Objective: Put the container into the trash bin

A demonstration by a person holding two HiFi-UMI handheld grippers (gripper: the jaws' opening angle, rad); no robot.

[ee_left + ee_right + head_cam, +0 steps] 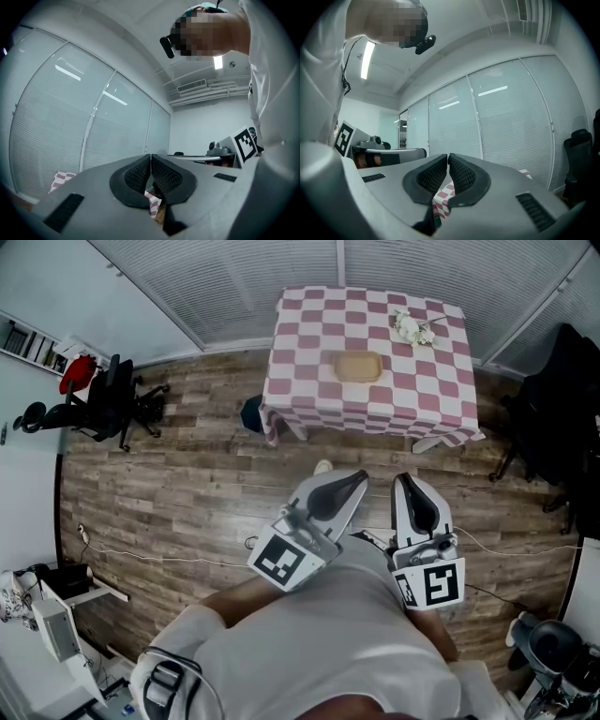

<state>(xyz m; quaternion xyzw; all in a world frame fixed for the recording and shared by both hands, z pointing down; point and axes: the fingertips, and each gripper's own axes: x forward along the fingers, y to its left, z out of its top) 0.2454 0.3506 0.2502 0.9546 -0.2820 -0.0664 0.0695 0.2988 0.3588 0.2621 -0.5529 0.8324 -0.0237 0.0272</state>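
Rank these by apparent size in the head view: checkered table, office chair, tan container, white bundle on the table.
1. checkered table
2. office chair
3. tan container and white bundle: about alike, so not ranked against each other.

Container [358, 366] on table [309, 334], flowers [411, 329] right of it, chair [108, 399] far left.

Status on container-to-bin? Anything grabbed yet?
Done: nothing. The container sits on the checkered table, well away from both tools. In hand: nothing; the left tool and right tool are shut and empty, held near the person's body. Left: walk up, grasp the container, carry it to the bin, possibly the dark object beside the table's left corner, and drop it in.
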